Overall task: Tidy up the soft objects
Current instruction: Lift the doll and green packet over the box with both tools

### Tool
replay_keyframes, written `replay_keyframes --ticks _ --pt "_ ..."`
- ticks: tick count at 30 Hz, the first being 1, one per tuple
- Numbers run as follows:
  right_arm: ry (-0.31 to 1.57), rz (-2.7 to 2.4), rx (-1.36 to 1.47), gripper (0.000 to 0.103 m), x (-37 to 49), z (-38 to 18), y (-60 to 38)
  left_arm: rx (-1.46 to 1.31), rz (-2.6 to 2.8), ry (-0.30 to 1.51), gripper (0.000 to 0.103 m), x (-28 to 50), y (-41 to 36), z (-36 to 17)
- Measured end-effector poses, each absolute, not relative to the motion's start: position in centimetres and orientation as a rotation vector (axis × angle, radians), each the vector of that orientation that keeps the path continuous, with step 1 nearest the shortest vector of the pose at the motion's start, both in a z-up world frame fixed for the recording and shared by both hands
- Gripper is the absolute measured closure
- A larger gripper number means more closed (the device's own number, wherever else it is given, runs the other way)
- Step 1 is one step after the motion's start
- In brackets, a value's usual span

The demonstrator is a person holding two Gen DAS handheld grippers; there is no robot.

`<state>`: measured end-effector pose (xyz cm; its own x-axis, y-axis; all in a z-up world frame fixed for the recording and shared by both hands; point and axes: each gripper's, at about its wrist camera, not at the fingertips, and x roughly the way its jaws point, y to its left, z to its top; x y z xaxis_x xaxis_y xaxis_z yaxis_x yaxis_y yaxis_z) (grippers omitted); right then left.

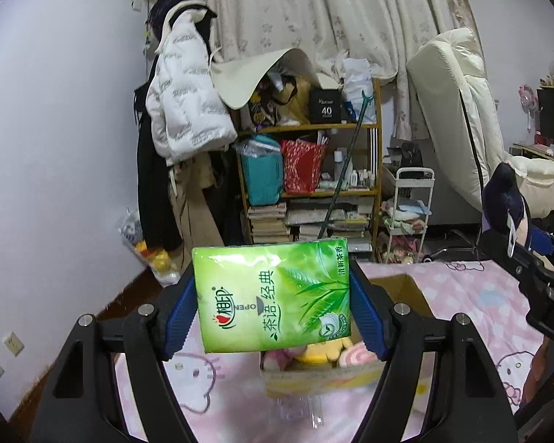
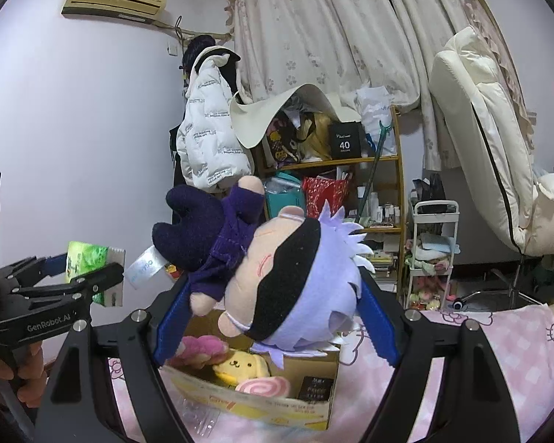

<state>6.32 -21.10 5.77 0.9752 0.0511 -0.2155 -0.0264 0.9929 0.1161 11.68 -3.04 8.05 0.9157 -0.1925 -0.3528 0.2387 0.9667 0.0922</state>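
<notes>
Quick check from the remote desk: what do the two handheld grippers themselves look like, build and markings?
Both are matte black frames with silver round bolts and ribbed blue finger pads. The left gripper carries white "GenRobot.AI" lettering on its side; the right gripper has the same black linkage. No cables show. A dark sleeve edges the left side.

Your tissue pack (image 1: 273, 297) blocks most of the cardboard box (image 1: 406, 288) in the left wrist view, so you only catch bits of the toys inside. On the right, the plush doll (image 2: 277, 280) covers the box's far side. The dark item (image 2: 312, 387) inside has print too small to read.
</notes>
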Motion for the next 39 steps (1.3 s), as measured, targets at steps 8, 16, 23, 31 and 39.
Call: replay_keyframes --ticks 8,16,23,31,39 --pt "0.207 0.017 0.093 0.017 7.7 5.5 -21.7 0.138 -0.257 0.291 0.029 13.3 -4.7 7.0" --pt "0.227 0.016 0.099 0.017 8.9 3.6 -22.5 0.161 -0.274 0.34 0.029 15.3 -6.6 4.4" --pt "0.256 0.025 0.125 0.017 10.1 2.5 -23.1 0.153 -0.287 0.372 0.029 16.4 -7.1 2.8" --pt "0.295 0.033 0.133 0.017 11.8 1.0 -23.1 0.133 -0.293 0.397 0.029 17.5 -7.0 1.8" --pt "0.336 0.051 0.157 0.017 13.2 -0.6 -23.4 0.13 -0.308 0.426 0.029 18.7 -7.2 0.7"
